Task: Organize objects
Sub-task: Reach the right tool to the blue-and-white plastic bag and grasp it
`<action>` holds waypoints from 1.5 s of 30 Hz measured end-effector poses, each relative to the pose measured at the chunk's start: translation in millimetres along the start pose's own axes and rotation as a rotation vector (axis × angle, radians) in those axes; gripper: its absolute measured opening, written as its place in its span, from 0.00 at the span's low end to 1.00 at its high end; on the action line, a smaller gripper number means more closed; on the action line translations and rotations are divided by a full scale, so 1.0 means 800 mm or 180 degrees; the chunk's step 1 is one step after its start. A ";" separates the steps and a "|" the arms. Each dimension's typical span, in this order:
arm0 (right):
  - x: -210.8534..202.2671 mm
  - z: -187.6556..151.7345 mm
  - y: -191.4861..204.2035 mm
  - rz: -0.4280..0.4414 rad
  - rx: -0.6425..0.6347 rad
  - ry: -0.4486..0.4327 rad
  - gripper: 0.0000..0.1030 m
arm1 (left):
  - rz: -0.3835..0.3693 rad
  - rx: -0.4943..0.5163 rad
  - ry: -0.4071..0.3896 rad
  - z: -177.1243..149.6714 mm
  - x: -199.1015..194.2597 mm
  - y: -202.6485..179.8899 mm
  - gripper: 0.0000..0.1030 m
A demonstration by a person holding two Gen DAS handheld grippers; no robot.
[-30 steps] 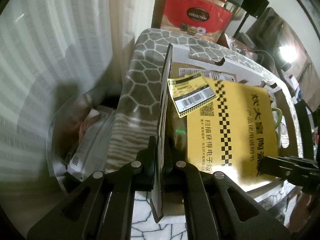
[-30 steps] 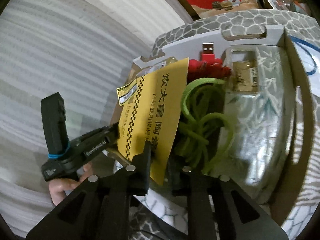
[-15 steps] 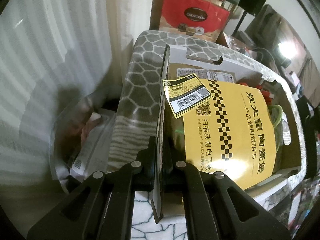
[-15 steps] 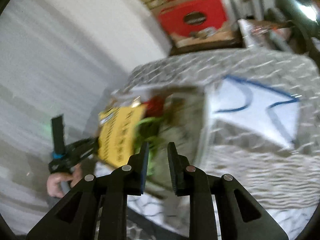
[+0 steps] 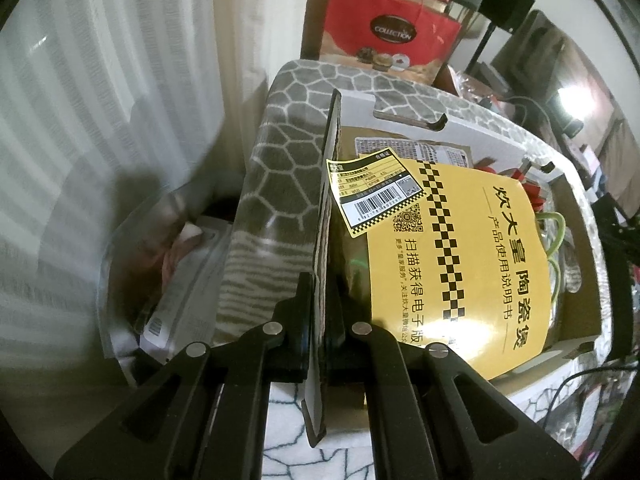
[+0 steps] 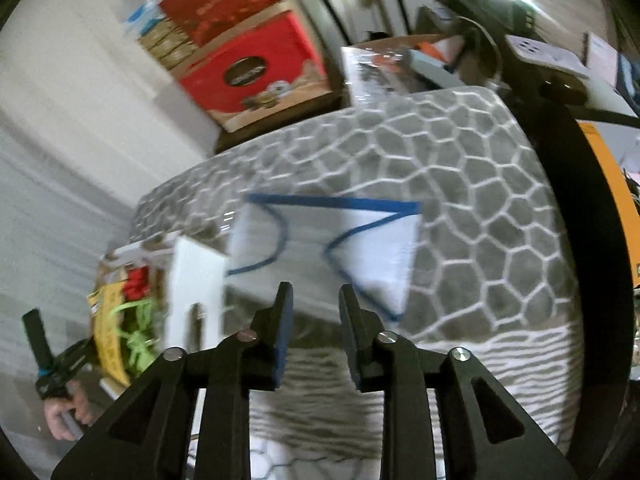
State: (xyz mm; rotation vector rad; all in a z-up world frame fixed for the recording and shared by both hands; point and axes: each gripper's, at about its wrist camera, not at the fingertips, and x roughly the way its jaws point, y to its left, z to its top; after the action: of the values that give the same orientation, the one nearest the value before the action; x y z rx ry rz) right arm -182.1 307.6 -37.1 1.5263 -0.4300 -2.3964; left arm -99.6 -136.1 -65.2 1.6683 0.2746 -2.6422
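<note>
Cardboard box wall (image 5: 326, 216) pinched by left tool (image 5: 318, 320); right tool (image 6: 314, 330) parted, empty

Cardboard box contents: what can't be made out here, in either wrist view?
- Left wrist: the yellow manual covers most of the cardboard box; only bits of the green cable and red item show.
- Left wrist: the box flap hides the left gripper pads' contact.
- Right wrist: motion blur smears the box contents at far left; the right gripper is empty.

yellow leaflet (image 5: 472, 264) hiding box contents, right wrist view motion-blurred
</note>
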 end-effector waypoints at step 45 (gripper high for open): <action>0.037 0.020 -0.071 0.0969 0.0301 -0.0069 0.25 | 0.0063 -0.0006 0.0013 -0.001 0.001 0.002 0.03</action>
State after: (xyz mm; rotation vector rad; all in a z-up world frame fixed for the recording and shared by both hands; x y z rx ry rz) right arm -212.7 350.5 -77.2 1.3603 -0.7331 -2.1846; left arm -99.4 -137.7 -66.6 1.6672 0.2590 -2.6238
